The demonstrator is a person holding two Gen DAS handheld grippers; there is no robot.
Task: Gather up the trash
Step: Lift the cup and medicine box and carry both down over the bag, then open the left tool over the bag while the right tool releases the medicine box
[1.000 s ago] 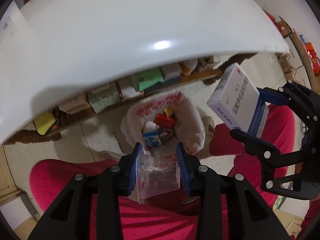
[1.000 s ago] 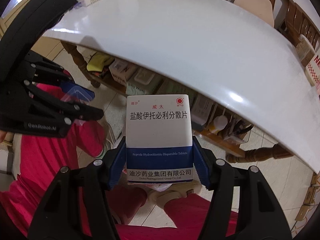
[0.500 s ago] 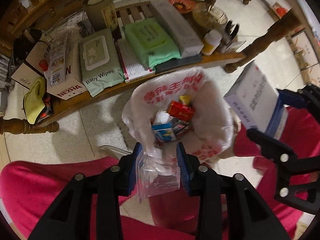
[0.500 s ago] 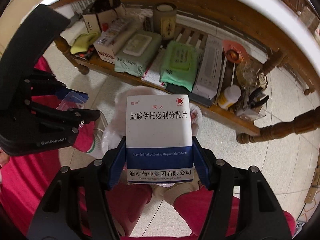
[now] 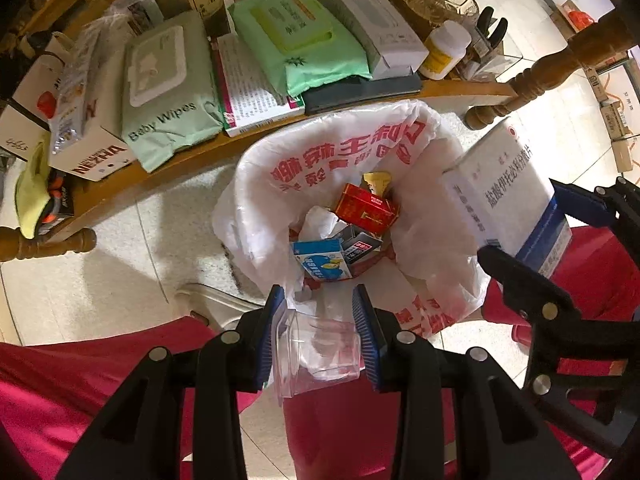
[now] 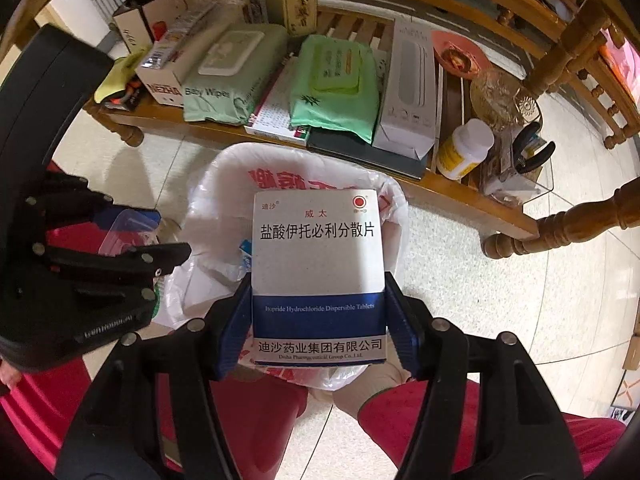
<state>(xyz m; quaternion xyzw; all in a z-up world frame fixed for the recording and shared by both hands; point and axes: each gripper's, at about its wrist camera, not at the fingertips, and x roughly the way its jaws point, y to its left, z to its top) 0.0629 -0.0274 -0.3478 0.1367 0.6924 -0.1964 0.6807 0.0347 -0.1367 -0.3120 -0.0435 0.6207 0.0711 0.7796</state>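
Observation:
A bin lined with a white plastic bag (image 5: 332, 152) printed in red stands on the floor, with a red carton (image 5: 366, 208) and a blue-and-white carton (image 5: 320, 264) inside. My left gripper (image 5: 320, 334) points down just over the bin's near rim, shut on a small clear plastic box (image 5: 320, 356). My right gripper (image 6: 318, 324) is shut on a white-and-blue medicine box (image 6: 318, 256), held upright above the bag (image 6: 224, 184). In the left wrist view that medicine box (image 5: 508, 196) hangs at the bin's right side. The left gripper (image 6: 132, 236) shows at the left of the right wrist view.
A low wooden shelf (image 5: 192, 156) beyond the bin carries baby wipes (image 5: 164, 92), a green pack (image 5: 296, 36), boxes and a white bottle (image 5: 444, 50). Turned wooden legs (image 6: 560, 228) stand to the right. The person's red trouser legs (image 5: 80, 380) flank the bin on the pale tiled floor.
Both grippers have sunk from beside the white table top to below it, closer to the bin. Each keeps its hold on its item. The shelf and the bin look larger.

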